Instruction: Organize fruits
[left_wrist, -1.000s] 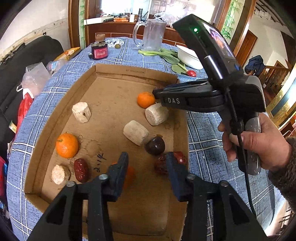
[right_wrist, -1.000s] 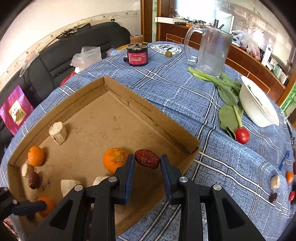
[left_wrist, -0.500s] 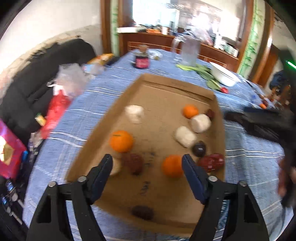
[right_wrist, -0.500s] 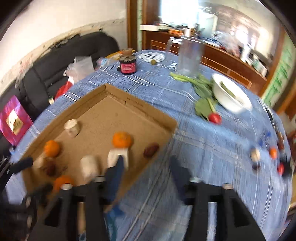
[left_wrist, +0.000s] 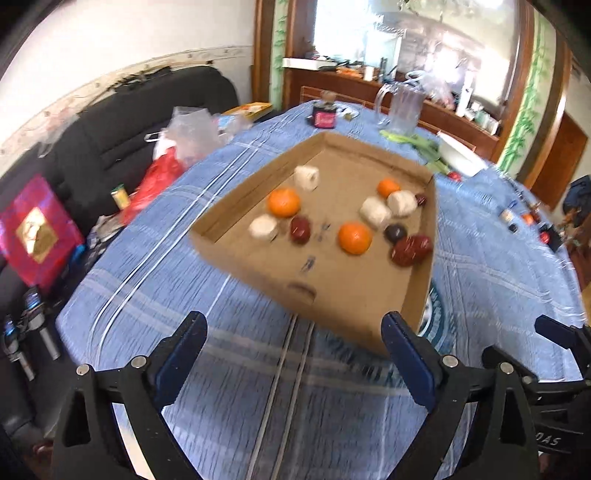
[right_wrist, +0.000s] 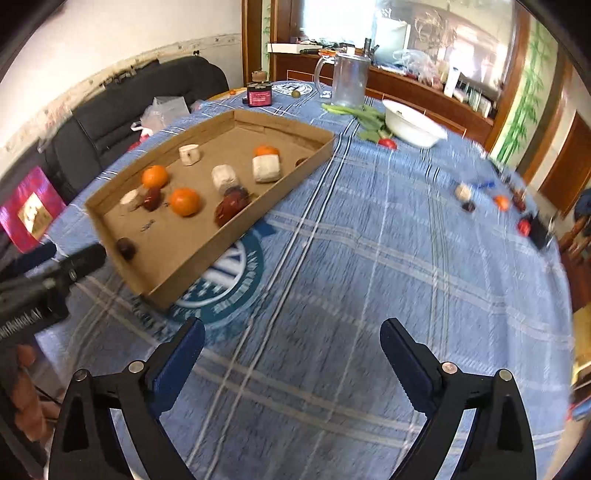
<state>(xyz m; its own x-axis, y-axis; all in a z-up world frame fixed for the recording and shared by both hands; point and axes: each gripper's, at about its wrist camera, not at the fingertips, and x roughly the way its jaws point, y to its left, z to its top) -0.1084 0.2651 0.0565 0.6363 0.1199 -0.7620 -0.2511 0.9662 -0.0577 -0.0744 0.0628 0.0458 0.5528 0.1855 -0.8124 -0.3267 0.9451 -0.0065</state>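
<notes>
Black sofa (left_wrist: 122, 122) at left against a white wall (left_wrist: 110, 48). Wooden sideboard (right_wrist: 424, 92) at upper centre; bright window (left_wrist: 354, 33) above. Blue plaid-clothed tabletop (right_wrist: 369, 258) fills the centre.

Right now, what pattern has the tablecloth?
Blue with white plaid lines, clearest in the right wrist view: tablecloth.

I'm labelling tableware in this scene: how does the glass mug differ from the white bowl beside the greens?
The glass mug is clear, tall and upright with a side handle; the white bowl is opaque, low, wide and has no handle. The glass mug stands farther back on the table than the white bowl. Both rest on the blue checked tablecloth, outside the cardboard tray.
</notes>
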